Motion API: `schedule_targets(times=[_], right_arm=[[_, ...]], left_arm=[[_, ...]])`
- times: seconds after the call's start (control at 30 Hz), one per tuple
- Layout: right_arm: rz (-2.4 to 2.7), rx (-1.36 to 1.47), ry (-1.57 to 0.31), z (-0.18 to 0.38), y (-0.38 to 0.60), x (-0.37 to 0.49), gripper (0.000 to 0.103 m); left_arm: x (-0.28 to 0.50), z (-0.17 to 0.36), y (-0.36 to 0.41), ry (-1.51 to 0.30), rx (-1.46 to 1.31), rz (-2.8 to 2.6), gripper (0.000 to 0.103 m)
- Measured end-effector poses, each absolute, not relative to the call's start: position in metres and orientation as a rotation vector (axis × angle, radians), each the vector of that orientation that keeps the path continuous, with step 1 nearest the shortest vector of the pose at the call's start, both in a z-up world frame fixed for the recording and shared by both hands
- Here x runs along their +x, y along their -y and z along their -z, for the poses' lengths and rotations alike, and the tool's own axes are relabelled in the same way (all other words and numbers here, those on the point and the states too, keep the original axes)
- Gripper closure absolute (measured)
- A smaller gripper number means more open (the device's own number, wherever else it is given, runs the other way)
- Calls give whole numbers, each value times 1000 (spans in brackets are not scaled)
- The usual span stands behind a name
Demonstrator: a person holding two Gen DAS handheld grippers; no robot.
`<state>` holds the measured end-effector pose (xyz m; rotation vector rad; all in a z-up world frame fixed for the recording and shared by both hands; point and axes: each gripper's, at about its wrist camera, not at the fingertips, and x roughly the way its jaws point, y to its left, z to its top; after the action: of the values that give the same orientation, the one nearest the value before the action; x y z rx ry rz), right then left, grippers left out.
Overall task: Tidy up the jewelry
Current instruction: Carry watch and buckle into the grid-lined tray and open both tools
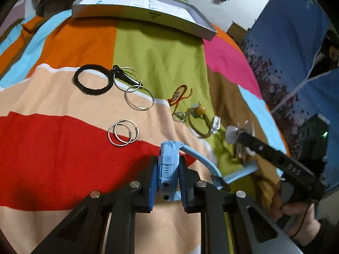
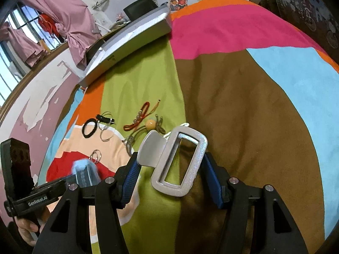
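My left gripper [image 1: 167,169] is shut on a light blue watch [image 1: 167,165], whose body stands on edge between the pads while its strap [image 1: 203,160] trails right over the blanket. My right gripper [image 2: 171,159] is shut on a silver hair claw clip [image 2: 180,163], held above the green and brown patches. In the left wrist view that clip [image 1: 233,134] shows at the right. On the blanket lie a black hair tie [image 1: 93,80], silver hoops [image 1: 139,97], a pair of smaller hoops [image 1: 122,132], a red cord bracelet [image 1: 180,95] and an amber bead bracelet [image 1: 200,111].
A flat grey box [image 1: 148,19] lies at the far edge of the colourful blanket [image 1: 53,158]. A blue patterned cloth [image 1: 296,53] hangs at the right. A person's hand [image 1: 296,213] grips the right tool's handle. Pink curtains [image 2: 63,10] hang by the window.
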<state>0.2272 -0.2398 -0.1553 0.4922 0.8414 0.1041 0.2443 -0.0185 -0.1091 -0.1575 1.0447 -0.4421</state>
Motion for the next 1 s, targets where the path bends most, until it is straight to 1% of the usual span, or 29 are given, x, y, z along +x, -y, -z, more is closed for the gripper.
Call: schedule_targets(times=[0.17,0.43,0.63,0.83,1.0], right_arm=[[-125,476,-836,152,235,226,49],[-127,483,-813,148,239,223,49],[-171,459,-757,124,236,227,49],[-248,369,-683,89,222,269,49],[-290,281,-601,60,214,325,49]], left_arm=[[242,110,23,-1060,-131,433,86],[242,98,12,-1036,-195,395,86],[255,74,-2,-957,-233,291,86],[302,34,-24,-821,-300,151,86],[371,2,-40,-692,-295,74,86]])
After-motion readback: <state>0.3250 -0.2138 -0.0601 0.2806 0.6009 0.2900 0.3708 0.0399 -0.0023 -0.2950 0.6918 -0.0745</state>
